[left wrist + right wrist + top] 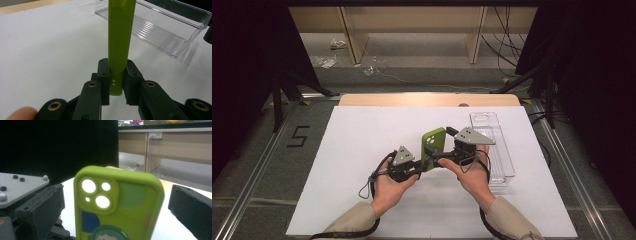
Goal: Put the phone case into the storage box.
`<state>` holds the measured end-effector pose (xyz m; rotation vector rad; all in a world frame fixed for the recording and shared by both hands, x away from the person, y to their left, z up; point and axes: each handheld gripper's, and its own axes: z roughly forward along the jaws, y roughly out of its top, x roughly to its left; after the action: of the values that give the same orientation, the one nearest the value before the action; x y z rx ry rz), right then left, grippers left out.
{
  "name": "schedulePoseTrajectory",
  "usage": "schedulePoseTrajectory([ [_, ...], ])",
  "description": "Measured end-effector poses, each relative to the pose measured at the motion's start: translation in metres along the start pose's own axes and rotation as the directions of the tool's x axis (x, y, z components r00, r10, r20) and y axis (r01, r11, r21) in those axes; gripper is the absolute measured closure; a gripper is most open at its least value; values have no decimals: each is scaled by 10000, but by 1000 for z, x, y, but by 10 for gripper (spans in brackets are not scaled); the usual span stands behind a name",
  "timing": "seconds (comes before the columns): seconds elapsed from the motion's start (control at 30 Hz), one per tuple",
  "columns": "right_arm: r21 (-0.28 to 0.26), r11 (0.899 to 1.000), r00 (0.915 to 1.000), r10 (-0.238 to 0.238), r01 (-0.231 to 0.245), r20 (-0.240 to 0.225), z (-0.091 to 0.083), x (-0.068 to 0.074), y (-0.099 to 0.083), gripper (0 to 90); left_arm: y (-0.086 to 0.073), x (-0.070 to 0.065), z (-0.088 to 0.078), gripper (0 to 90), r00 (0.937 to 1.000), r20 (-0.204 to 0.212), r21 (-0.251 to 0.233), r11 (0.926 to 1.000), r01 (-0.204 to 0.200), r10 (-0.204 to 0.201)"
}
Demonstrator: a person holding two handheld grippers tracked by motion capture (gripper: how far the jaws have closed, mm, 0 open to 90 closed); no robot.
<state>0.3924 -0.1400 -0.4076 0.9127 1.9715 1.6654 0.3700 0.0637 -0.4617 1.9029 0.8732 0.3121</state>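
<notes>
Left gripper is clamping the green phone case by its lower end, holding it upright above the bench | right gripper is straddling it, jaws spread (likely readying a handover) | clear tray is waiting nearby.

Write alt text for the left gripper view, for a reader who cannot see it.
The left gripper is shut on the bottom edge of a green phone case, seen edge-on and standing upright between its black jaws. Behind it, a clear tray lies on the white table.
</notes>
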Motion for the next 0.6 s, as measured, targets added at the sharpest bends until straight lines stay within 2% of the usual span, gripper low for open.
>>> schedulePoseTrajectory([
  [0.37,47,9999,9992,94,-96,383,4,0,-2,36,1,-4,2,771,10000,-2,-31,10000,44,-44],
  [0.6,53,9999,9991,116,-118,401,6,1,-2,61,1,-6,4,771,10000,38,-23,10000,29,-29],
])
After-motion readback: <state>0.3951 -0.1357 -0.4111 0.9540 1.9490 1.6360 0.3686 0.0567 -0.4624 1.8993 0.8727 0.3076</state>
